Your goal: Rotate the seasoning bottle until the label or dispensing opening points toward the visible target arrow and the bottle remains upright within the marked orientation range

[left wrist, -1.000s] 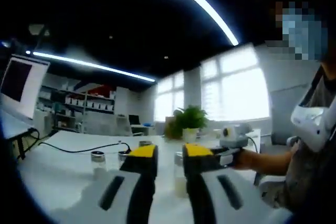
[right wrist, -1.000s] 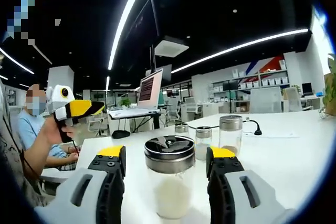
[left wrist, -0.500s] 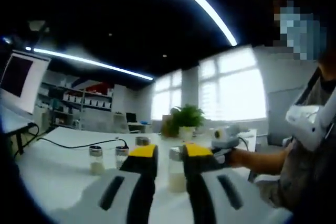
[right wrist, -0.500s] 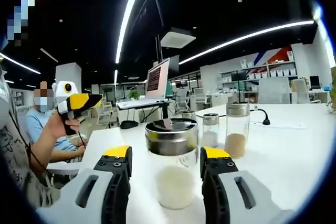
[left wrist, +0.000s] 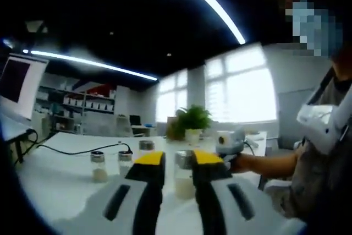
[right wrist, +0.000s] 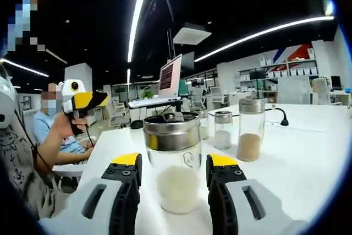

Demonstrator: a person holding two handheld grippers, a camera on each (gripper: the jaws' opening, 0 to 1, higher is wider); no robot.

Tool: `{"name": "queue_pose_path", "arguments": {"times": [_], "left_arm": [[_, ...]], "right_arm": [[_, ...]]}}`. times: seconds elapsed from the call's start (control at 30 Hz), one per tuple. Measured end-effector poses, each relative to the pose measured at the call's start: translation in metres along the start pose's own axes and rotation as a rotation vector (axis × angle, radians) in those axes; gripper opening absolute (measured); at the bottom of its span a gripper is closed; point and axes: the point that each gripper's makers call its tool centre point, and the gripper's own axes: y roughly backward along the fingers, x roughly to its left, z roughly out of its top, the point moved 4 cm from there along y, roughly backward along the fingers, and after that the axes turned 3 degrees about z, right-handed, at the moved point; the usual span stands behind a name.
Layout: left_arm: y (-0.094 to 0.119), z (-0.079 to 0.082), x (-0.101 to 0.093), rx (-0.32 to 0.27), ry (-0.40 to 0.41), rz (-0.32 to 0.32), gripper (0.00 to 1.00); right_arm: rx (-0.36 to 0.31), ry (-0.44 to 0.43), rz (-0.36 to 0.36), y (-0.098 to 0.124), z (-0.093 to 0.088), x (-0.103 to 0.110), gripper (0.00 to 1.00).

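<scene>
The seasoning bottle (right wrist: 172, 182) stands upright on the white table (right wrist: 297, 158). It is clear glass with a steel lid and white grains at the bottom. My right gripper (right wrist: 173, 162) is open, its yellow-tipped jaws flanking the glass with a thin gap on each side. In the left gripper view the same bottle (left wrist: 184, 179) shows through the slit of my left gripper (left wrist: 179, 160). That gripper's jaws are close together with nothing in them. My right gripper (left wrist: 228, 144) sits in a hand just beyond. My left gripper (right wrist: 82, 103) hovers in a hand off the table's left end.
A taller jar of brown seasoning (right wrist: 250, 131) and smaller shakers (right wrist: 223, 130) stand behind the bottle. More shakers (left wrist: 99, 166) and a black cable (left wrist: 71, 151) lie to the left. A monitor (right wrist: 170, 78) and a potted plant (left wrist: 192, 122) are farther back. A seated person (right wrist: 47, 133) is beyond the table end.
My right gripper's jaws have drawn in toward the bottle, and its camera has come closer. The left gripper view has drifted a little; its jaws hold the same narrow gap.
</scene>
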Motion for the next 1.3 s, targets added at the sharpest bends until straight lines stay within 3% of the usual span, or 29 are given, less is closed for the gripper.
{"name": "queue_pose_path", "arguments": {"times": [0.3, 0.6, 0.93, 1.3], "left_arm": [[0.005, 0.005, 0.006, -0.016, 0.002, 0.016, 0.20], [0.008, 0.005, 0.009, -0.022, 0.005, 0.031, 0.20], [0.008, 0.004, 0.010, -0.020, 0.003, 0.043, 0.20], [0.010, 0.004, 0.008, -0.026, 0.003, 0.046, 0.20]], "right_arm": [[0.005, -0.007, -0.017, -0.004, -0.004, -0.001, 0.48], [0.003, -0.020, -0.038, -0.005, -0.008, -0.001, 0.40], [-0.011, 0.020, -0.254, -0.004, -0.007, -0.002, 0.38], [-0.033, 0.003, -0.323, -0.003, -0.007, 0.003, 0.39]]}}
